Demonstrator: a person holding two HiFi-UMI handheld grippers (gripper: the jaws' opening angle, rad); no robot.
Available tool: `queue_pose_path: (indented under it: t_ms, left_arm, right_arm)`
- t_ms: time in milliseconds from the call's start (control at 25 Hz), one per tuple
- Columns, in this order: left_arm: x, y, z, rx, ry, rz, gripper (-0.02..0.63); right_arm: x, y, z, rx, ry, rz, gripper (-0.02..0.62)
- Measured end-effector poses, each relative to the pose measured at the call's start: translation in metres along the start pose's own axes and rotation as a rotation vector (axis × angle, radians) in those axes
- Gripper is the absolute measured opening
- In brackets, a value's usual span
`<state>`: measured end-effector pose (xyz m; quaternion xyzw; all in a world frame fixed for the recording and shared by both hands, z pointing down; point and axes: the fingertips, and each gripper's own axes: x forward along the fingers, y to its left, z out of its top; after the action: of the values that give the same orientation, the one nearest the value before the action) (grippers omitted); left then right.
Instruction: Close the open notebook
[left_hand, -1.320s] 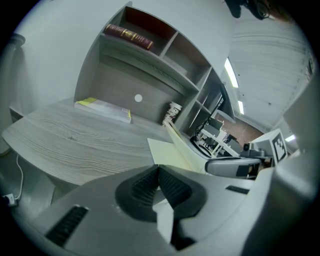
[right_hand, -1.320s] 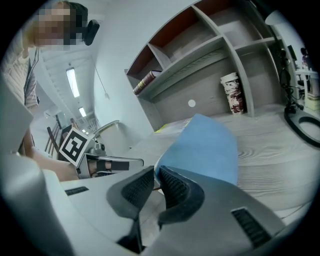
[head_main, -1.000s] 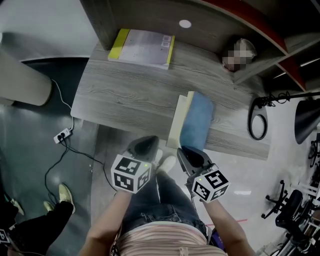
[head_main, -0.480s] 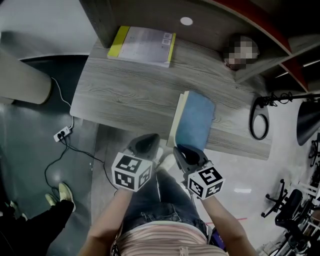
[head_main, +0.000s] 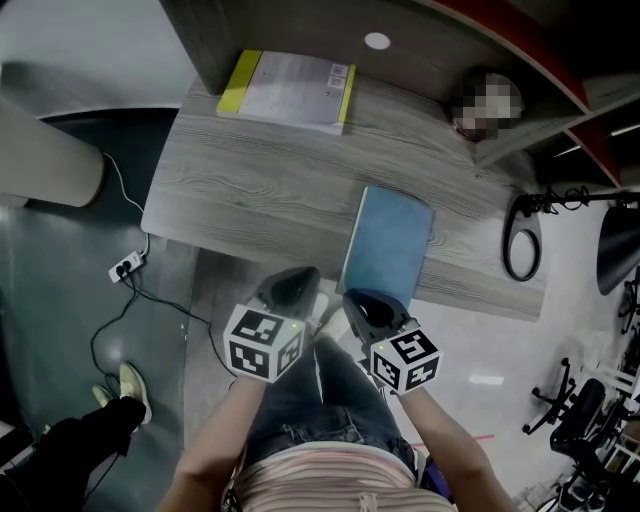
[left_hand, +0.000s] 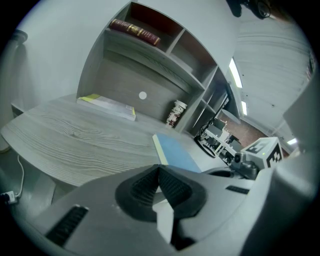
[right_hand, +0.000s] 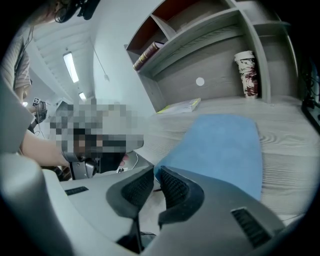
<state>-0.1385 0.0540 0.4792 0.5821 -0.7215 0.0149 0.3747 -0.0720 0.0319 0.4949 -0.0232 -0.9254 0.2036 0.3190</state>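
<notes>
- Notebook (head_main: 388, 240) sits flat on the desk (head_main: 260, 190), blue cover up and looking closed. I'd call the task near done.
- Key relation: it lies dead ahead of your right gripper (head_main: 362, 302), with its near corner right at the tips. Its long axis runs away from you, from the desk's front edge toward the back shelf, with the far end leaning slightly right.
- Right jaws stand a slim gap apart. The right gripper view shows the cover's corner at the mouth of that gap, but I can't tell whether the pads nip it or just flank it.
- Left gripper (head_main: 291, 283) hangs just off the front edge, to the left of the notebook and apart from it. Its jaws are pressed together on nothing.
- Your right hand is clearly the nearer one, so any let-go or back-off is its job. Judgement: pull back along the long axis so the cover doesn't drag.
- A pale page block shows along the notebook's left long side in the left gripper view, so the spine is probably on the right.
- Hidden: in the head view the right gripper covers the near corner, so I can't tell whether it overhangs the desk edge.
- A small reddish bit low in the right jaw gap is too small to identify.
- Yellow-edged book (head_main: 290, 92) lies at the back of the desk, well apart.
</notes>
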Motion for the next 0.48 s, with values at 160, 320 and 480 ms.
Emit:
queue_pose_path:
  t_ms: [160, 320, 480]
  left_arm:
    - [0.0010, 0.0012, -0.0008, 0.000, 0.002, -0.003, 0.012]
    - [0.0026, 0.0013, -0.0020, 0.000, 0.004, -0.006, 0.012]
    - [0.0045, 0.0018, -0.0031, 0.000, 0.006, -0.007, 0.012]
  right_arm:
    - [0.0015, 0.0007, -0.0013, 0.021, 0.000, 0.015, 0.049]
    - [0.0011, 0.0013, -0.0020, 0.029, 0.000, 0.028, 0.052]
    - [0.0023, 0.0013, -0.0025, 0.034, 0.005, 0.032, 0.055]
